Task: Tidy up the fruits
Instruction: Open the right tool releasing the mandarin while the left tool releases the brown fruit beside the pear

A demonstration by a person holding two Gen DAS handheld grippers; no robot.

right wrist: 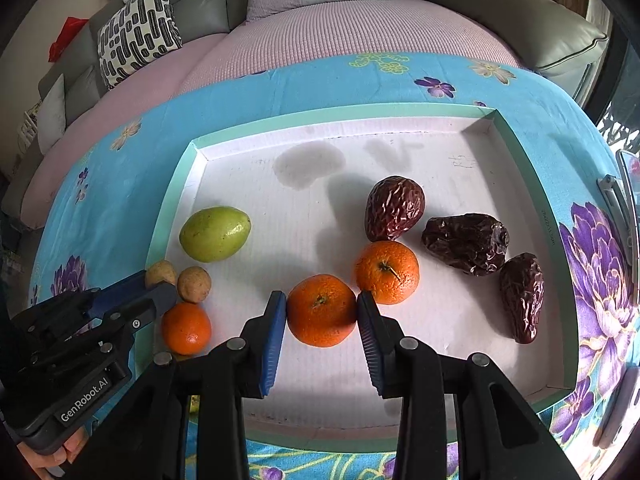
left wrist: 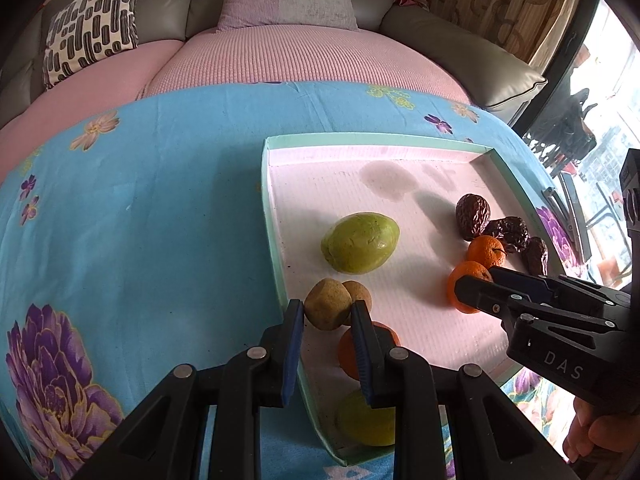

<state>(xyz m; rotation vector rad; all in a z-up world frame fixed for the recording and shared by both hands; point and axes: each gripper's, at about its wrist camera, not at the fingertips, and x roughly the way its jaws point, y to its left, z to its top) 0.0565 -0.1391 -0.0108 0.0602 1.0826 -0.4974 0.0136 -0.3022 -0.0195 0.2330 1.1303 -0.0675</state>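
A mint-rimmed tray [left wrist: 272,216] with a white floor holds the fruit. My left gripper [left wrist: 327,310] is shut on a small brown fruit [left wrist: 326,306] at the tray's left rim, and a second brown fruit [right wrist: 194,284] touches it. An orange [right wrist: 186,328] and a green fruit [left wrist: 366,420] lie under the left fingers. My right gripper [right wrist: 322,306] is shut on an orange [right wrist: 320,312], close beside another orange [right wrist: 387,272]. A larger green fruit [right wrist: 214,233] lies at mid left. Three dark wrinkled dates [right wrist: 466,242] sit at the right.
The tray rests on a blue floral cloth [left wrist: 140,220]. Behind it is a sofa with a pink cover [left wrist: 300,56] and a black-and-white cushion [left wrist: 92,36]. A metal clip [right wrist: 618,200] lies on the cloth right of the tray. A person's hand [left wrist: 592,432] holds the right gripper.
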